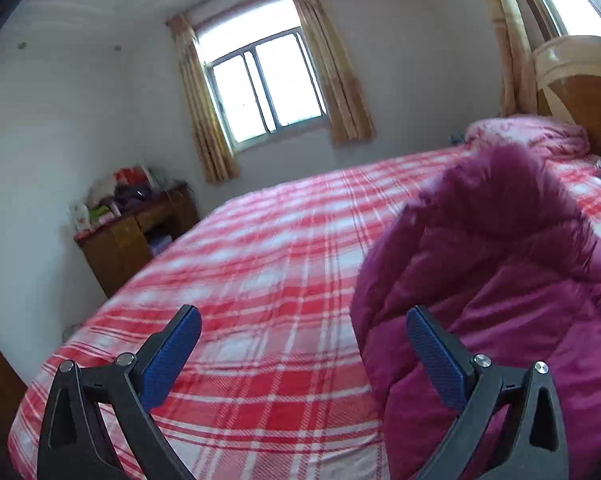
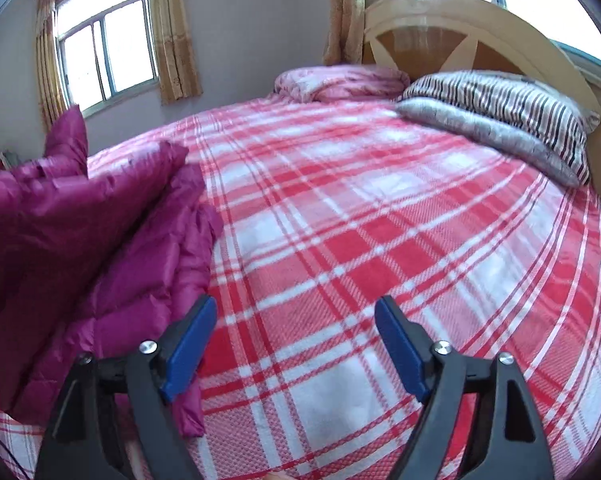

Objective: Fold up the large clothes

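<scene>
My left claw (image 1: 303,344) stands spread as wide as it goes, nothing between its blue pads; the plaid sheet shows through the gap, and the right-hand pad (image 1: 436,356) sits just against the near edge of the magenta down jacket (image 1: 500,280) without pinching it. In this view the jacket lies heaped along the right side of the bed (image 1: 240,264), puffed up and only partly folded, one bulging section rising toward the headboard (image 1: 580,92), while the left half of the mattress stretches bare toward the window (image 1: 260,84) and a cluttered wooden cabinet (image 1: 136,228) in the far corner. From the right wrist view, my right claw (image 2: 296,342) is also parted, a little less wide, and empty, hovering over the sheet near the foot edge; the jacket (image 2: 100,232) here sits on the left side of the bed, a panel (image 2: 60,196) standing up off the pile. A striped pillow (image 2: 504,116) and a rolled pink quilt (image 2: 340,82) rest at the head edge, well apart from the jacket. I judge a fold has been laid and the next wants a fresh grip: I should take a seam rather than slippery filling, pinch both corners evenly, and press the trapped air out before carrying the layer across, or it will spring open.
</scene>
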